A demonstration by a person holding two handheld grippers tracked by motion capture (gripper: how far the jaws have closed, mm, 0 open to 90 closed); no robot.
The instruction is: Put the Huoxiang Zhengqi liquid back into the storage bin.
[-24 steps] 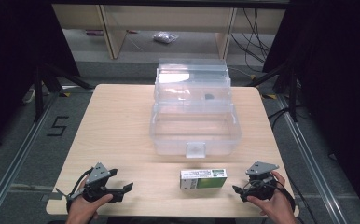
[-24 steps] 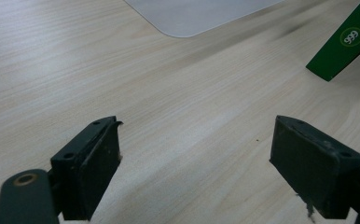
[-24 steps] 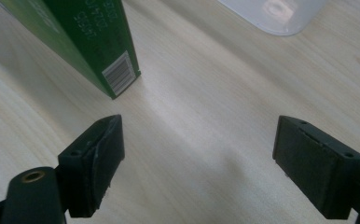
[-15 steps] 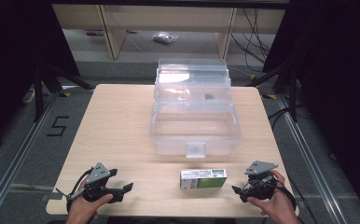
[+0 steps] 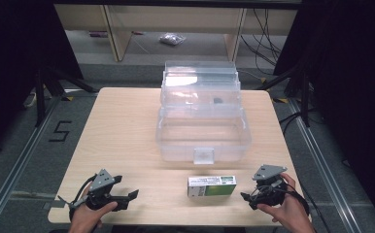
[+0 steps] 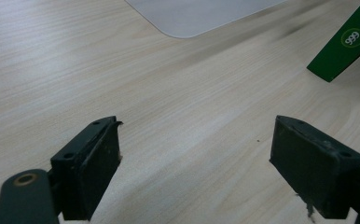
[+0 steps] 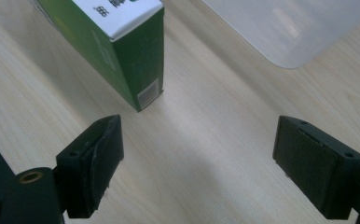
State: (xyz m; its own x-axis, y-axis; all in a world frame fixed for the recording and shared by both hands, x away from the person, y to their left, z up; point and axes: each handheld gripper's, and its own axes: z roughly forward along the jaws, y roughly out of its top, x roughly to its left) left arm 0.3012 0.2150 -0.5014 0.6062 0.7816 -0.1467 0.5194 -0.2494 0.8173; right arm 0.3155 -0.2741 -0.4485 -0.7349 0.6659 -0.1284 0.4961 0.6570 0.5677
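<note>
On the pale wooden surface (image 5: 122, 131) a clear plastic lidded storage box (image 5: 202, 126) sits mid-surface, a green-and-white rectangular carton (image 5: 211, 186) lies just before it near the front edge, and the left gripper (image 5: 127, 196) and right gripper (image 5: 245, 197) flank it, jaws spread wide, holding nothing.

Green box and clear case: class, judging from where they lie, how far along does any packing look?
Done: the clear case stands open, its tub bare. In hand: nothing; the left hand-held gripper and the right hand-held gripper rest open on the table, either side of the green box. Left: probably lifting the box into the case.
</note>
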